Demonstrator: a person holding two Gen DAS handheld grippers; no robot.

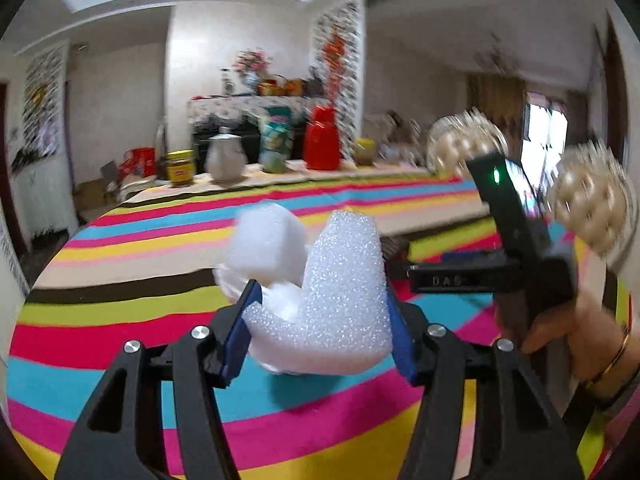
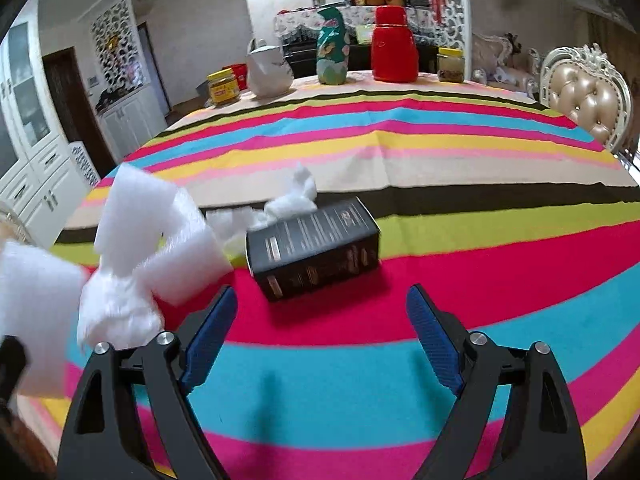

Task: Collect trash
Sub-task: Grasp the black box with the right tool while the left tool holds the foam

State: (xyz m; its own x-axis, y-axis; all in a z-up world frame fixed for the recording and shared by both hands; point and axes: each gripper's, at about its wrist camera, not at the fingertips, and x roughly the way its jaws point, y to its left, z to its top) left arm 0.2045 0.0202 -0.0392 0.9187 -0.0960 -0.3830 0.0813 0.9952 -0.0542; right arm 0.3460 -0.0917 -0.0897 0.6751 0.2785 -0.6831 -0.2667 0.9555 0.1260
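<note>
The left wrist view looked forward along its own hand-held gripper (image 1: 320, 316), low and close over the striped desk (image 1: 120, 240), facing the far edge where a red flask (image 1: 322, 138) stood. White foam (image 1: 344, 292) filled the near middle. At its right edge the other hand-held gripper's body showed, blurred.

The right wrist view looked along the right hand-held gripper (image 2: 322, 340), tilted more steeply down at the desk (image 2: 480, 240), with a black box (image 2: 314, 248) near. The same foam (image 2: 152, 236) showed at its left, and both views shared the red flask (image 2: 394, 44) and the far wall.
</note>
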